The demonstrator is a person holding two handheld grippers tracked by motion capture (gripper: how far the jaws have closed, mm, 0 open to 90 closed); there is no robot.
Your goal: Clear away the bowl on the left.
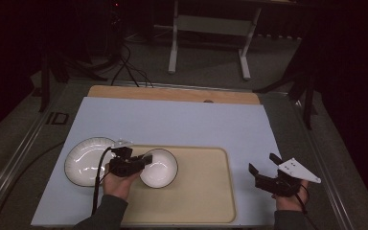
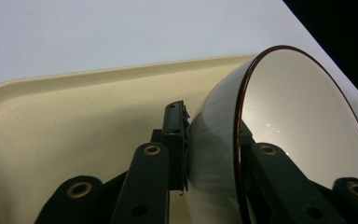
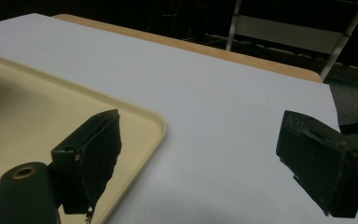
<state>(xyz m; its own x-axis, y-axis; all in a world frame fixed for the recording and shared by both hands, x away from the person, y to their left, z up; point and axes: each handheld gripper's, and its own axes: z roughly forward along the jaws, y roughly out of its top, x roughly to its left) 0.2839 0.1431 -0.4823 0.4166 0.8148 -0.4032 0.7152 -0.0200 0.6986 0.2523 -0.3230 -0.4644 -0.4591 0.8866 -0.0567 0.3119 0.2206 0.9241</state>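
Observation:
A white bowl (image 1: 162,168) with a dark rim sits at the left end of the cream tray (image 1: 206,191). My left gripper (image 1: 146,159) is shut on the bowl's left rim. In the left gripper view one jaw lies against the outer wall of the bowl (image 2: 298,116) and the other inside it, with the left gripper (image 2: 209,144) above the tray (image 2: 74,121). Whether the bowl rests on the tray or hangs just above it I cannot tell. My right gripper (image 1: 262,163) stands open and holds nothing, right of the tray. The right gripper (image 3: 200,140) is over the pale mat (image 3: 223,102), beside the tray's corner (image 3: 135,116).
A white plate (image 1: 84,160) with a dark rim lies on the pale blue mat (image 1: 172,120), just left of the tray and behind my left hand. The wooden table edge (image 1: 172,93) runs along the back. Beyond it stand a white table frame (image 1: 211,28) and cables on the floor.

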